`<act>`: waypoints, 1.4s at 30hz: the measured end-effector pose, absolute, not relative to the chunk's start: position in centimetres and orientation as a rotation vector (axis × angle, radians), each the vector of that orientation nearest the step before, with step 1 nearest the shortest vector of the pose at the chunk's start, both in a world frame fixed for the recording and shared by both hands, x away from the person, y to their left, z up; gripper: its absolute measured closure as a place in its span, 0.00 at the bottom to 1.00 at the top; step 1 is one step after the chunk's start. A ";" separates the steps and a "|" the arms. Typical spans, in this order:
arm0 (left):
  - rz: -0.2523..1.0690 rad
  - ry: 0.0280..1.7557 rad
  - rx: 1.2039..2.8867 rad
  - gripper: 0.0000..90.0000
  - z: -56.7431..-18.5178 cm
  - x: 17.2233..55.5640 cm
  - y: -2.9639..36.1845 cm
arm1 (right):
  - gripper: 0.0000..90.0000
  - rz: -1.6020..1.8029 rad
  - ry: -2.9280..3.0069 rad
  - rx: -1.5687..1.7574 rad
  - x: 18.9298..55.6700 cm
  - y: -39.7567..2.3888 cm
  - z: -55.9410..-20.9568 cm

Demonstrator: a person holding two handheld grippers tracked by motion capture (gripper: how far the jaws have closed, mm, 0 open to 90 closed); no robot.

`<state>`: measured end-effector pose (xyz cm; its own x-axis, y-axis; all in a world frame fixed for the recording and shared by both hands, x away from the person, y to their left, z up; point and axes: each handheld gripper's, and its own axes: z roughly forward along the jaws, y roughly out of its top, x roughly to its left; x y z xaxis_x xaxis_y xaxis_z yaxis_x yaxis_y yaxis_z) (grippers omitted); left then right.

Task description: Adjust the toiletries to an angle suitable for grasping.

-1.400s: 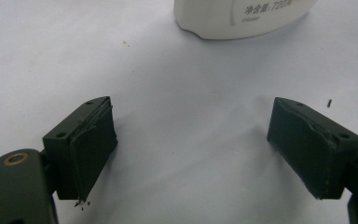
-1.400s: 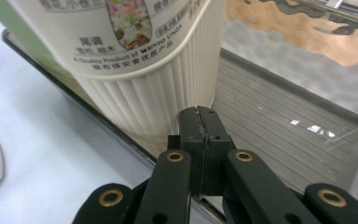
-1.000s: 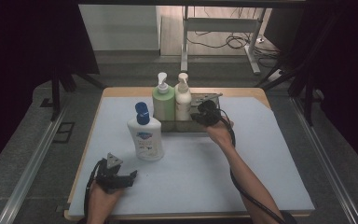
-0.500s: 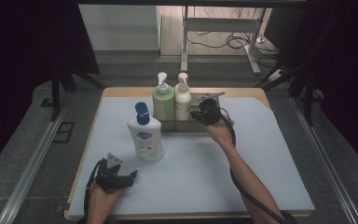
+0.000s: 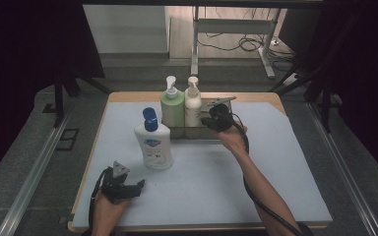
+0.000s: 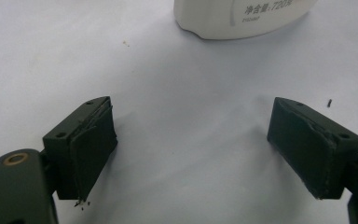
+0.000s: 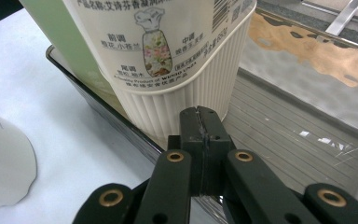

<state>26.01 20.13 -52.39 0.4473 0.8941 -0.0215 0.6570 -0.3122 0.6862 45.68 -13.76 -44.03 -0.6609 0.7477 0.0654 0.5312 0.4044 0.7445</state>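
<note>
High view, table's far edge: a metal tray [image 5: 224, 132] holds a green pump bottle [image 5: 172, 104] and a cream pump bottle [image 5: 193, 104], upright and side by side at the tray's left end.
High view, right hand: the right gripper [image 5: 217, 118] sits at the tray's near rim, just beside the cream bottle.
High view, table's near left corner: the left gripper [image 5: 128, 188] rests low over the table [image 5: 285, 167]; a white bottle with a blue cap [image 5: 153, 142] stands just beyond it.
Left gripper view: jaws stand wide apart with bare table between; the white bottle's base [image 6: 242, 16] lies ahead.
Right gripper view: jaws pressed together, holding nothing, tips at the tray's rim [image 7: 135, 137] just before the ribbed base of the cream bottle [image 7: 186, 88].
</note>
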 end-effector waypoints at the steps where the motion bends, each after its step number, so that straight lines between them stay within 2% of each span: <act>1: 0.488 1.293 2.073 0.17 -52.4 26.0 20.1 | 0.99 1.111 2.386 1.118 45.7 -13.8 -44.0; 9: 0.488 1.293 2.073 0.16 -52.4 26.0 20.1 | 0.99 1.113 2.382 1.123 45.6 -13.8 -44.2; 12: 0.488 1.293 2.073 0.16 -52.4 26.0 20.1 | 0.90 1.117 2.375 1.126 45.5 -14.0 -44.1; 16: 0.488 1.293 2.072 0.16 -52.4 26.0 20.1 | 0.84 1.126 2.360 1.122 45.3 -14.3 -43.9; 18: 0.488 1.293 2.073 0.16 -52.4 26.0 20.1 | 0.77 1.132 2.358 1.117 45.1 -14.4 -43.6; 19: 0.488 1.293 2.073 0.16 -52.4 26.0 20.1 | 0.77 1.132 2.358 1.117 45.1 -14.4 -43.6; 20: 0.488 1.293 2.073 0.16 -52.4 26.0 20.1 | 0.70 1.140 2.354 1.109 44.9 -14.5 -43.5; 21: 0.488 1.293 2.073 0.16 -52.4 26.0 20.1 | 0.70 1.140 2.354 1.109 44.9 -14.5 -43.5; 26: 0.488 1.293 2.073 0.16 -52.4 26.0 20.1 | 0.54 1.161 2.345 1.075 44.0 -14.7 -42.8; 42: 0.488 1.293 2.074 0.16 -52.4 26.0 20.1 | 0.23 1.196 2.366 0.981 41.8 -16.0 -42.1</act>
